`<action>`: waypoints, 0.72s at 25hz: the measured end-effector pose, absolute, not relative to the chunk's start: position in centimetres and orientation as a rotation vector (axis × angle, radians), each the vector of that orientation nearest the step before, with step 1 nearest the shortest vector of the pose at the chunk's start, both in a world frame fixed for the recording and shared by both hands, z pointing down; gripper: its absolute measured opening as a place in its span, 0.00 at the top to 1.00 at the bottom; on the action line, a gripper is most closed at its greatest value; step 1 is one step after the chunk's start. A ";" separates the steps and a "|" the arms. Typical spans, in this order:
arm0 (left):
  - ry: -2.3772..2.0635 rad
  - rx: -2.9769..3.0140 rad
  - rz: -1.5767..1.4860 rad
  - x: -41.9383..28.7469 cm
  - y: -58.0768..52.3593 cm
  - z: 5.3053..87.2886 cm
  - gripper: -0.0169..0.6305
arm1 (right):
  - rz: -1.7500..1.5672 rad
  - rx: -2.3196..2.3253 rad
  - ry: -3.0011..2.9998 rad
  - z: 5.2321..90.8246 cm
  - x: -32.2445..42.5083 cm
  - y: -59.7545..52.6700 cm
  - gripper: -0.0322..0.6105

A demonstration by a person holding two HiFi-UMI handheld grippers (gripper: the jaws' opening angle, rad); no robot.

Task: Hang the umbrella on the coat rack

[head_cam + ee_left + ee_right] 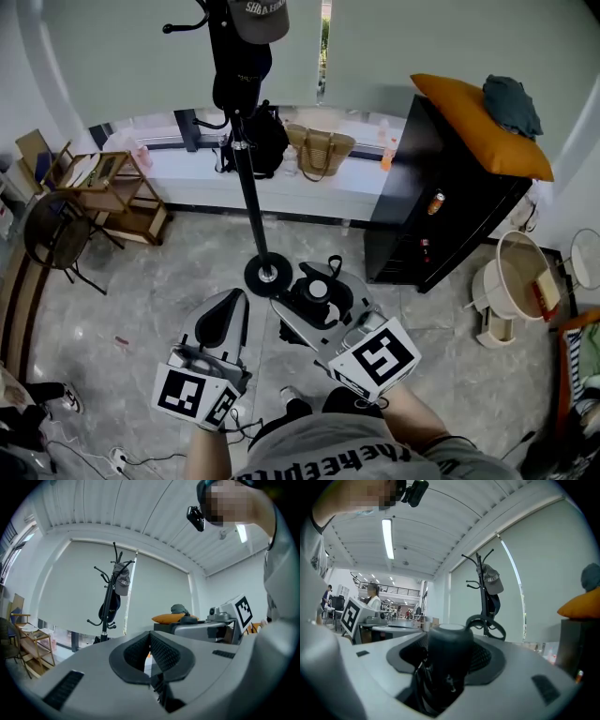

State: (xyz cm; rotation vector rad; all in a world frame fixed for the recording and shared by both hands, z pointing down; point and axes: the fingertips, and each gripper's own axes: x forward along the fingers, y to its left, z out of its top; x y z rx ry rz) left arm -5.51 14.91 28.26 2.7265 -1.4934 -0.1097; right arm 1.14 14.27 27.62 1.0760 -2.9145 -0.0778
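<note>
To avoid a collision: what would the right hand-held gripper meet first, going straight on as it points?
Most likely the coat rack, whose pole rises just right of the umbrella that the right hand-held gripper holds. The way to it looks free; depth is unclear.

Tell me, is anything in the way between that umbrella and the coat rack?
Nothing visible. The umbrella is held in the right tongs, and only bare floor lies between it and the coat rack. A cap and a dark bag hang there, but one hook looks free.
</note>
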 end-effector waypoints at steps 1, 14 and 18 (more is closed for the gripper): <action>-1.487 2.729 -0.109 -5.8 14.6 28.3 0.95 | -0.079 1.090 -2.914 27.6 1.0 14.0 0.56; -1.532 2.690 -0.104 -8.4 10.7 29.1 0.95 | -0.089 1.093 -2.905 27.8 -0.5 9.7 0.56; -1.578 2.658 -0.116 -9.0 9.1 29.0 0.95 | -0.086 1.044 -2.929 27.7 -0.9 8.0 0.56</action>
